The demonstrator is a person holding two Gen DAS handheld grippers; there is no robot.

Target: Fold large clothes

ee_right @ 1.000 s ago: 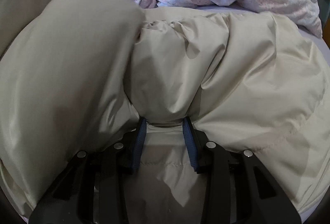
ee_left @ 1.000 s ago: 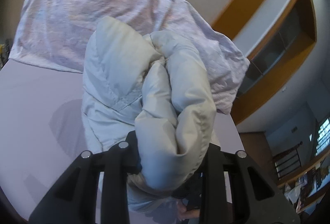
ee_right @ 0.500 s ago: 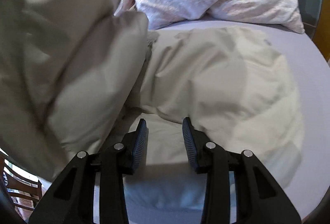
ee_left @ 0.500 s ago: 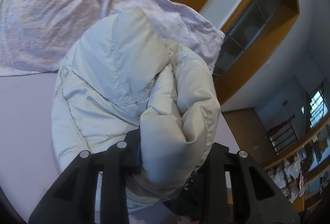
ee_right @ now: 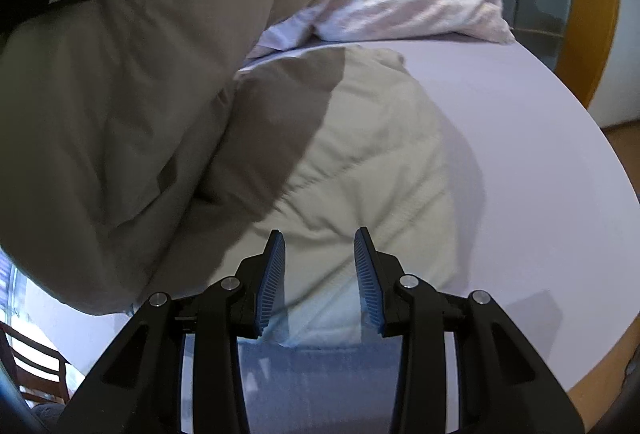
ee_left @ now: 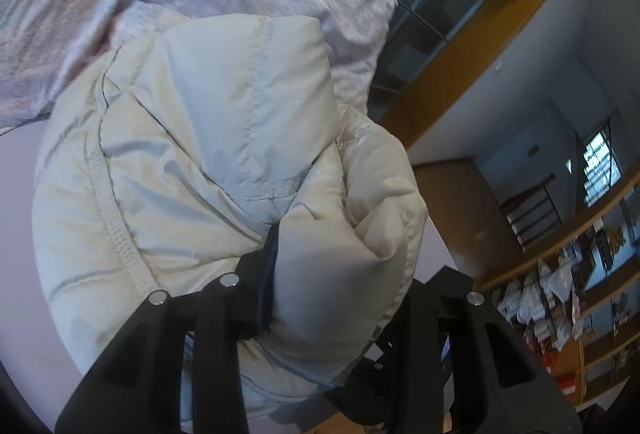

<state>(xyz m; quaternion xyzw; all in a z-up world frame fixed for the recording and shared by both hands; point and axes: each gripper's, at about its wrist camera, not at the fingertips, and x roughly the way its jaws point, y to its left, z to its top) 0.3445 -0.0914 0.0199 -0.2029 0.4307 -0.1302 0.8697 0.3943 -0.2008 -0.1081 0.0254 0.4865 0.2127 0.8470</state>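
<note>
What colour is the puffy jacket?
Cream white. The puffy jacket shows best in the left wrist view.

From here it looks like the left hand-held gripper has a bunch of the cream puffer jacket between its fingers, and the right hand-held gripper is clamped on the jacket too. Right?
Half right. The left hand-held gripper does have the cream puffer jacket bunched between its fingers, its jaws opening. The right wrist view shows the right hand-held gripper with nothing between its blue pads; the jacket lies on the bed beyond them.

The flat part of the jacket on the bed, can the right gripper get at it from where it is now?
Probably yes. The right gripper has open, empty fingers pointing down at the flat part of the jacket on the bed, with nothing between. The lifted part hangs off to the side.
</note>
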